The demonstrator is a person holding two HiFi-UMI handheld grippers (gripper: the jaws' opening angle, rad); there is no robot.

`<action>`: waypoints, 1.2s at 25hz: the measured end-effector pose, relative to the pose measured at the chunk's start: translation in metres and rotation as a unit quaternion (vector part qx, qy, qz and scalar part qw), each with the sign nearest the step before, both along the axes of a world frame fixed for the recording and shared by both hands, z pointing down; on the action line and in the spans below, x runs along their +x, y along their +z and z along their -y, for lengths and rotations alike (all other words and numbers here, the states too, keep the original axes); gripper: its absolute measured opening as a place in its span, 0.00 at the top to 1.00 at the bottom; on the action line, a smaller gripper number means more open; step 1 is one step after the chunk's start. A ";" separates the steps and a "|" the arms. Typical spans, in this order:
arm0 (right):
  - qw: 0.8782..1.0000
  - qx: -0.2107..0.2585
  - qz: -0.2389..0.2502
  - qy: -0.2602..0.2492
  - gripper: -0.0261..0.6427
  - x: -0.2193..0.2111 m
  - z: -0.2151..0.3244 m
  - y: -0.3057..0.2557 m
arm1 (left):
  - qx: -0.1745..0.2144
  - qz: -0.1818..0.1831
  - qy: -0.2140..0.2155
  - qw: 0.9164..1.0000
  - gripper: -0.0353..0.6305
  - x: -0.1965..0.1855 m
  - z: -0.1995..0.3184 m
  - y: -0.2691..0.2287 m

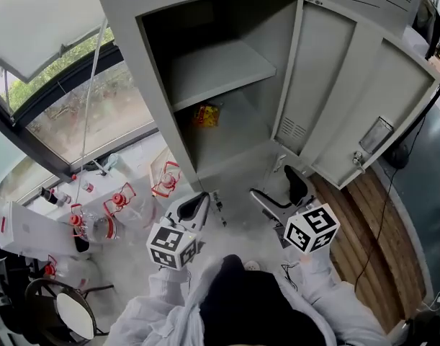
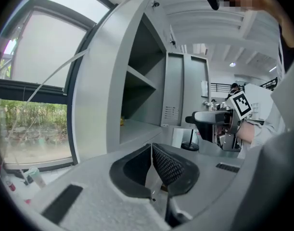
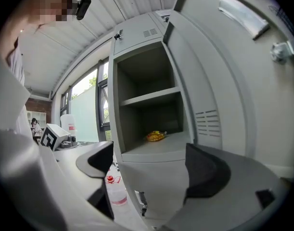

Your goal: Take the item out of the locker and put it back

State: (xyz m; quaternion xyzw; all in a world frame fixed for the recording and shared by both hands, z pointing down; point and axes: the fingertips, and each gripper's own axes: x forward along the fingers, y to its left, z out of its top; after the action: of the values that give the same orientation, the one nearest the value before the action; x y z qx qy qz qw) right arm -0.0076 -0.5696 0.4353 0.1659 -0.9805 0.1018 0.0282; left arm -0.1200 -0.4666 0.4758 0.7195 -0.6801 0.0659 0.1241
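A grey metal locker (image 1: 227,71) stands with its door (image 1: 356,99) swung out to the right. A small yellow and red packet (image 1: 207,114) lies on the lower compartment's floor, under an empty shelf (image 1: 220,67); the right gripper view shows the packet (image 3: 155,136) too. My left gripper (image 1: 201,206) is shut with nothing between its pads (image 2: 163,165), in front of the locker, left of the opening. My right gripper (image 1: 277,192) stands open and empty in front of the opening, short of the packet, its jaws wide apart in its own view.
Several clear plastic water jugs with red caps (image 1: 119,207) stand on the floor to the left, below a large window (image 1: 75,99). A wooden floor strip (image 1: 378,251) and a black cable (image 1: 392,193) run at the right. A round stool (image 1: 72,312) is at bottom left.
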 end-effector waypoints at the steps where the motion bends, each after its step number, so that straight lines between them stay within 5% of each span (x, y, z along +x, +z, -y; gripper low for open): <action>1: 1.000 0.008 -0.003 -0.006 0.26 -0.008 -0.001 -0.005 | -0.002 -0.001 -0.003 1.000 0.92 -0.004 -0.004 -0.001; 13: 0.996 0.045 -0.025 -0.074 0.26 -0.113 0.020 -0.045 | 0.015 0.008 -0.046 0.999 0.92 -0.051 -0.027 -0.027; 30: 0.967 0.112 -0.146 -0.177 0.26 -0.240 0.061 -0.016 | 0.041 0.022 -0.160 0.986 0.92 -0.115 -0.047 -0.041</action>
State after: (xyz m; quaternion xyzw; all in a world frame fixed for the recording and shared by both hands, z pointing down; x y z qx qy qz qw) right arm -0.2479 -0.6307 0.4189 0.0050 -0.9846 -0.0406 0.1699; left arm -0.2347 -0.4199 0.4344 0.6044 -0.7911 0.0334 0.0883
